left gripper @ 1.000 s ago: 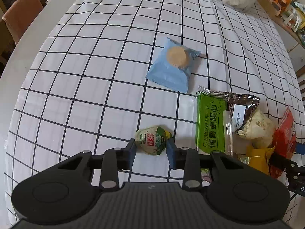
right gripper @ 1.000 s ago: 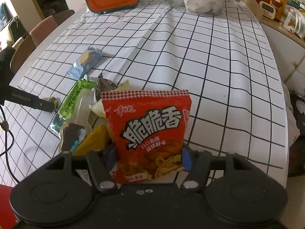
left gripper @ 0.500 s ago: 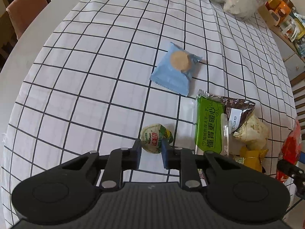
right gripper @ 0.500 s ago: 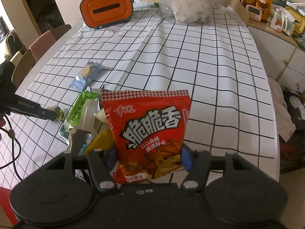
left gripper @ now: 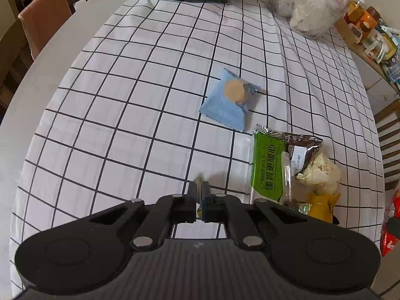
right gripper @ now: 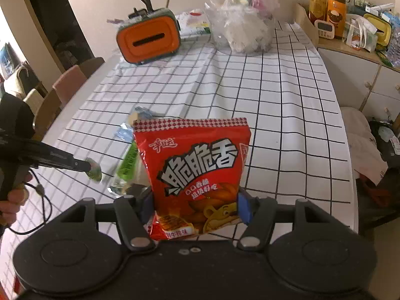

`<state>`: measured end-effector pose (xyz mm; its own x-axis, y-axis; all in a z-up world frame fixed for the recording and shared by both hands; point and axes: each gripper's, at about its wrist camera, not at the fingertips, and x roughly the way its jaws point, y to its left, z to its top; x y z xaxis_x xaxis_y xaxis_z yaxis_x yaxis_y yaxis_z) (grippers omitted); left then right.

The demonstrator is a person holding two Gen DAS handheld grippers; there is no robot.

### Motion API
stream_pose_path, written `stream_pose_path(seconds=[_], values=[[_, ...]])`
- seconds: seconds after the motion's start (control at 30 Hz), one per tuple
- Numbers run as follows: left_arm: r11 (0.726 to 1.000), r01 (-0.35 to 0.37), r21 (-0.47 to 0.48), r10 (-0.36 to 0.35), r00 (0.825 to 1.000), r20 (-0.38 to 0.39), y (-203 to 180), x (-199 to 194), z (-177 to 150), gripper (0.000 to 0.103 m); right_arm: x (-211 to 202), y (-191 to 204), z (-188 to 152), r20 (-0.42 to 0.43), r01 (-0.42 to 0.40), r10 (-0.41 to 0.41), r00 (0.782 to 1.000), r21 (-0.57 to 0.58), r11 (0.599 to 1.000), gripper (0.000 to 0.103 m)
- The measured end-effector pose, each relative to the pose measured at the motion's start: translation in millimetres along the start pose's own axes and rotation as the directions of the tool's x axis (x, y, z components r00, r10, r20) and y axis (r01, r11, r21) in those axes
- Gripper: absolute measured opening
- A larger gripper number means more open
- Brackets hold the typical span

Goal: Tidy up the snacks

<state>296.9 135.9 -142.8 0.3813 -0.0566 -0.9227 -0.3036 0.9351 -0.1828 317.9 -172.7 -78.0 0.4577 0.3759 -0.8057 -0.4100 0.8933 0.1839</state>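
Note:
My left gripper [left gripper: 199, 186] is shut on a small green-and-white snack packet [left gripper: 199, 180]; only a sliver shows above the fingers. In the right wrist view that packet [right gripper: 93, 171] hangs off the table at the gripper's tip. My right gripper [right gripper: 195, 197] is shut on a red snack bag [right gripper: 195, 160], held upright above the table. A blue biscuit packet [left gripper: 228, 98] lies alone on the checked cloth [left gripper: 125, 100]. To its right sits a pile: a green packet [left gripper: 266, 167], a brown one [left gripper: 303, 150], a cream one [left gripper: 322, 175] and a yellow one [left gripper: 322, 202].
An orange tissue box [right gripper: 150, 40] and a full clear plastic bag [right gripper: 245, 25] stand at the table's far end. Chairs [left gripper: 42, 22] line the left edge. A cabinet [right gripper: 350, 70] with jars and bottles runs along the right. A person's hand [right gripper: 12, 197] holds the left gripper.
The left jaws closed on the small green packet and lifted it off the cloth. The right gripper rose with the red bag, so more of the room's far end shows.

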Motion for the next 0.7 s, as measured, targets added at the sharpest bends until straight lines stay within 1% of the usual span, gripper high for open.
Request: stream_pose_path(seconds=[0.13, 0.23, 0.33, 0.43, 0.53, 0.57, 0.6, 0.63, 0.67, 0.7], values=[[1.000, -0.001, 0.012, 0.001, 1.000, 0.004, 0.9, -5.9, -3.2, 0.003, -17.8, 4.2, -4.9, 0.011, -0.017, 0.017, 1.000, 0.009, 1.000, 0.063], [1.000, 0.008, 0.007, -0.008, 1.000, -0.017, 1.5, -5.2, -3.8, 0.003, -29.9, 7.2, -11.0, 0.013, -0.040, 0.040, 0.999, 0.010, 0.999, 0.063], [1.000, -0.016, 0.005, 0.017, 0.999, -0.029, 0.9, -4.2, -4.9, 0.003, -40.7, 10.5, -16.1, 0.015, -0.064, 0.064, 0.998, 0.013, 0.998, 0.063], [1.000, -0.004, -0.012, 0.003, 0.999, -0.049, 2.6, -0.1, -3.8, 0.005, -52.0, 15.4, -21.9, 0.023, -0.090, 0.089, 0.996, 0.010, 0.996, 0.063], [1.000, 0.007, -0.026, -0.009, 0.998, -0.068, 2.6, 4.8, -1.3, 0.013, -61.2, 19.2, -27.1, 0.032, -0.110, 0.110, 0.993, 0.016, 0.994, 0.063], [1.000, 0.004, -0.024, -0.006, 0.998, -0.068, 1.2, 6.4, -0.3, 0.022, -63.4, 20.4, -28.6, 0.034, -0.118, 0.117, 0.993, 0.017, 0.993, 0.063], [1.000, -0.001, -0.020, -0.001, 0.998, -0.068, -0.5, 7.7, 0.6, 0.036, -64.9, 21.6, -30.1, 0.035, -0.124, 0.123, 0.992, 0.018, 0.992, 0.063], [1.000, -0.007, -0.017, 0.005, 0.998, -0.070, -2.0, 9.6, 1.6, 0.045, -66.3, 22.7, -31.2, 0.037, -0.131, 0.130, 0.991, 0.019, 0.991, 0.063], [1.000, -0.013, -0.014, 0.012, 0.998, -0.066, -3.6, 12.0, 2.8, 0.064, -67.4, 23.7, -32.4, 0.037, -0.136, 0.135, 0.990, 0.018, 0.991, 0.063], [1.000, -0.018, -0.008, 0.018, 0.998, -0.055, -4.9, 13.1, 3.3, 0.069, -68.4, 24.9, -33.6, 0.037, -0.143, 0.142, 0.989, 0.017, 0.990, 0.063]])
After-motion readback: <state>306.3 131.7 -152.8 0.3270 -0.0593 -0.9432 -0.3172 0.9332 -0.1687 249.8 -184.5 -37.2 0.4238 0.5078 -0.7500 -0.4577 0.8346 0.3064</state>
